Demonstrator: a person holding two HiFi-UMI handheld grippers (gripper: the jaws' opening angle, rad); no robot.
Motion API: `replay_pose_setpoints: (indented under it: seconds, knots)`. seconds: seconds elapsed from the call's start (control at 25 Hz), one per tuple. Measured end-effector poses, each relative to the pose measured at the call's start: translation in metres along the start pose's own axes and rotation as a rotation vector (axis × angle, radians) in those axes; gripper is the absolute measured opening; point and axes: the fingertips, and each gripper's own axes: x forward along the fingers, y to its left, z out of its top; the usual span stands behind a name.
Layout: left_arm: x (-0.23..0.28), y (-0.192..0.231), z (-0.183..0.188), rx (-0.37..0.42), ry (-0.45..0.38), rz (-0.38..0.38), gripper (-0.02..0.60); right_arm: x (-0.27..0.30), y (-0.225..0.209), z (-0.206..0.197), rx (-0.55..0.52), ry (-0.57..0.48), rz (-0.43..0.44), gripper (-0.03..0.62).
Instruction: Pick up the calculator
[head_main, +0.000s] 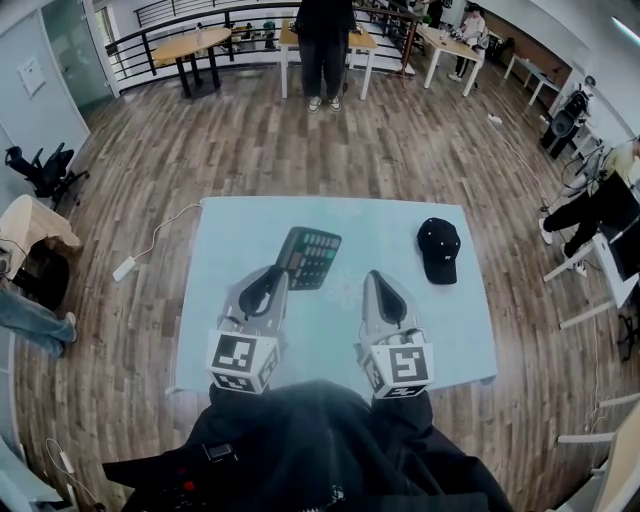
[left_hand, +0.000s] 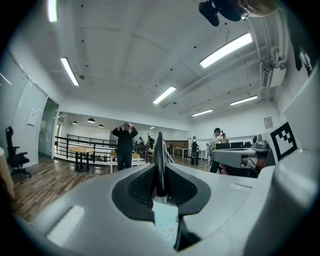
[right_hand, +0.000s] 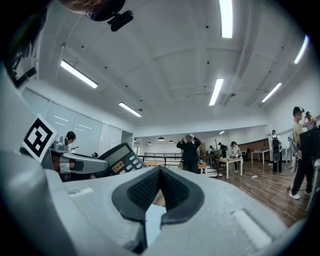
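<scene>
A dark calculator (head_main: 308, 257) with coloured keys hangs tilted above the pale blue table (head_main: 220, 340), its near edge pinched by my left gripper (head_main: 276, 274). The left gripper view looks along the calculator (left_hand: 160, 150) edge-on: it stands as a thin upright blade, and the left gripper (left_hand: 160, 191) is shut on it. My right gripper (head_main: 372, 279) hovers beside it to the right, shut with nothing between its pads. From the right gripper (right_hand: 160, 175) view, the calculator (right_hand: 118, 160) shows at the left, face and display visible.
A black cap (head_main: 438, 250) lies on the table's far right part. A white cable with an adapter (head_main: 125, 267) trails on the wood floor at left. A person (head_main: 323, 45) stands by desks at the back. An office chair (head_main: 40, 170) stands far left.
</scene>
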Motion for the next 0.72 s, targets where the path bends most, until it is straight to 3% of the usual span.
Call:
replay_pose_setpoints:
  seconds: [0.72]
  knots:
    - [-0.0015, 0.0046, -0.0073, -0.013, 0.017, 0.008, 0.055, 0.0012, 0.0034, -0.0015, -0.005, 0.003, 0.002, -0.003]
